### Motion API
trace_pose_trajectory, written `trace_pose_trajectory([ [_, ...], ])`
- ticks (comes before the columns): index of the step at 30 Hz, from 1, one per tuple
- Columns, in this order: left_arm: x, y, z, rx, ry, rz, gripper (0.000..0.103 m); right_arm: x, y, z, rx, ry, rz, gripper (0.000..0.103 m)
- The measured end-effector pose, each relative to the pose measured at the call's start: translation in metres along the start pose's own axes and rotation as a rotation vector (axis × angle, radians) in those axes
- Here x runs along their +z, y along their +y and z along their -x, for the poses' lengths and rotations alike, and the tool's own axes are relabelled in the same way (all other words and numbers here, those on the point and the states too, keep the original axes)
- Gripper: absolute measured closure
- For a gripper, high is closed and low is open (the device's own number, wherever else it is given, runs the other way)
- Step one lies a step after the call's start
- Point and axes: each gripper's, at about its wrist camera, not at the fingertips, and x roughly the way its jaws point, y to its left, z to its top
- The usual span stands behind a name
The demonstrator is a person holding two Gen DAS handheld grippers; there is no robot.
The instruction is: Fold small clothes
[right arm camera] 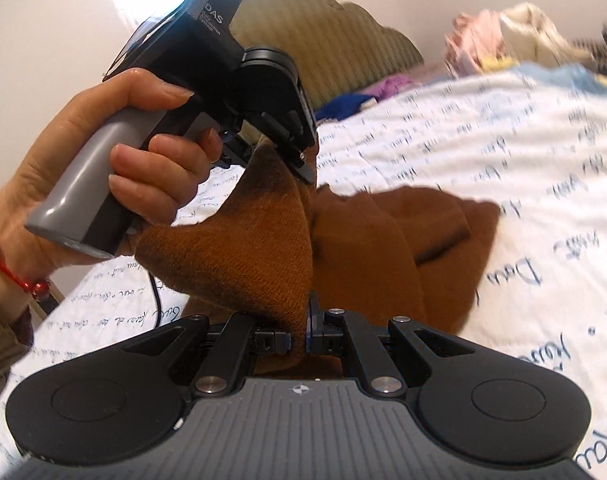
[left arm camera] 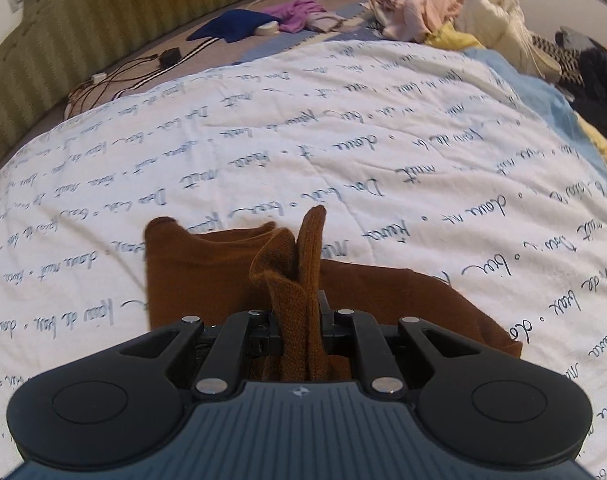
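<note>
I see the bed first: a white quilt [left arm camera: 343, 140] printed all over with dark handwritten script fills most of my left wrist view, with a ribbed olive headboard [left arm camera: 83, 28] behind it. At the far end sits a heap of pink, cream and yellow laundry [left arm camera: 435, 4], and nearer the headboard lie a dark blue cloth [left arm camera: 231, 26] and a purple one [left arm camera: 299, 14], with some cables [left arm camera: 115, 80] trailing off to the side.

The piece I am working on is a rust-brown knitted garment [right arm camera: 363, 240]. It lies on the quilt just in front of both grippers, partly lifted. The knit is fine and slightly fuzzy, the colour even, and the body is bunched into soft folds with one rounded lobe resting flat on the quilt on the far side.

My left gripper [left arm camera: 299, 320] is pressed together on an edge of the garment; the pinched cloth stands up between the jaws in two upright folds. From the right wrist view I see the person's hand [right arm camera: 103, 168] wrapped round the grey handle of that left tool, a red cord at the wrist.

My right gripper [right arm camera: 299, 336] is likewise clamped on another edge, and the cloth drapes from it in a taut triangular flap up toward the left tool.
</note>
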Motion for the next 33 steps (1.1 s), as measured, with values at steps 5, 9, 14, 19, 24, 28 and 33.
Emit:
trace_pose_trajectory([
  [5,-0.002,-0.026,-0.017,0.000,0.021,-0.071,0.090,-0.003,-0.009,-0.004,0.025,0.033,-0.053,0.094],
  [9,-0.003,-0.034,-0.027,-0.048,0.035,-0.087,0.083,-0.006,-0.019,-0.007,0.034,0.061,-0.094,0.093],
  [14,0.001,-0.027,-0.020,-0.149,0.001,-0.017,0.032,-0.008,-0.027,-0.006,0.045,0.083,-0.122,0.093],
  [19,0.005,-0.013,-0.002,-0.095,-0.076,0.040,0.027,-0.007,-0.029,-0.007,0.046,0.092,-0.121,0.089],
  [24,-0.015,0.015,0.026,-0.022,-0.147,0.040,0.027,-0.004,-0.035,-0.003,0.054,0.099,-0.155,0.080],
  [28,-0.059,0.033,0.053,0.016,-0.201,0.003,0.027,0.003,-0.048,0.001,0.059,0.095,-0.213,0.078],
  [33,-0.126,0.055,0.079,0.021,-0.234,-0.028,0.022,0.015,-0.055,0.008,0.054,0.072,-0.247,0.069],
])
